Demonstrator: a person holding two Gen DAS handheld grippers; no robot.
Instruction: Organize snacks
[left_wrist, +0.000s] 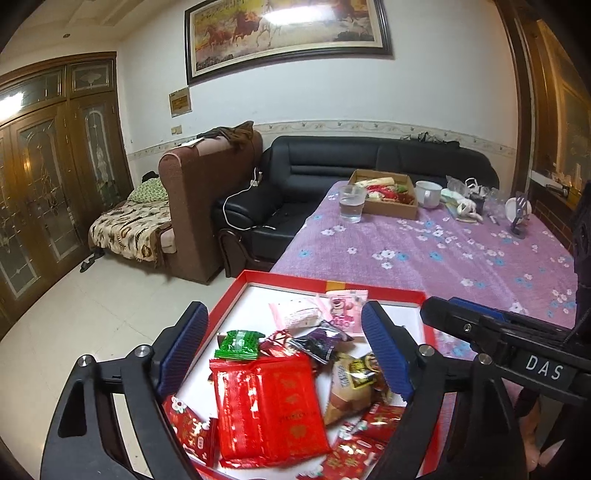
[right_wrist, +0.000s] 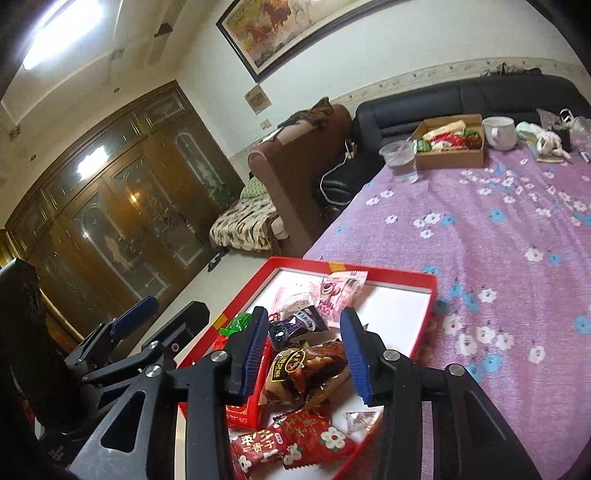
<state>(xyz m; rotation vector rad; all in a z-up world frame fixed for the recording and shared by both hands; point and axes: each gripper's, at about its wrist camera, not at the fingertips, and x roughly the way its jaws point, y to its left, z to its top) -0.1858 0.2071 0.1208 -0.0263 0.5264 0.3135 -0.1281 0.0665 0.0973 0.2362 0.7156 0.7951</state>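
Both grippers, left (left_wrist: 286, 354) and right (right_wrist: 306, 350), gape (nothing held) above red-boxed snacks (left_wrist: 271, 402).

A shallow red box (left_wrist: 334, 285) with a white floor lies open at the near left corner of the bench. Wrapped snacks are heaped in its near half: a large red packet (left_wrist: 269, 402), a green one (left_wrist: 238, 344), a brown one (right_wrist: 306, 365), and a pink one (right_wrist: 338, 291) lies toward the far rim. A brown cardboard box (left_wrist: 391, 212) of snacks stands far off.
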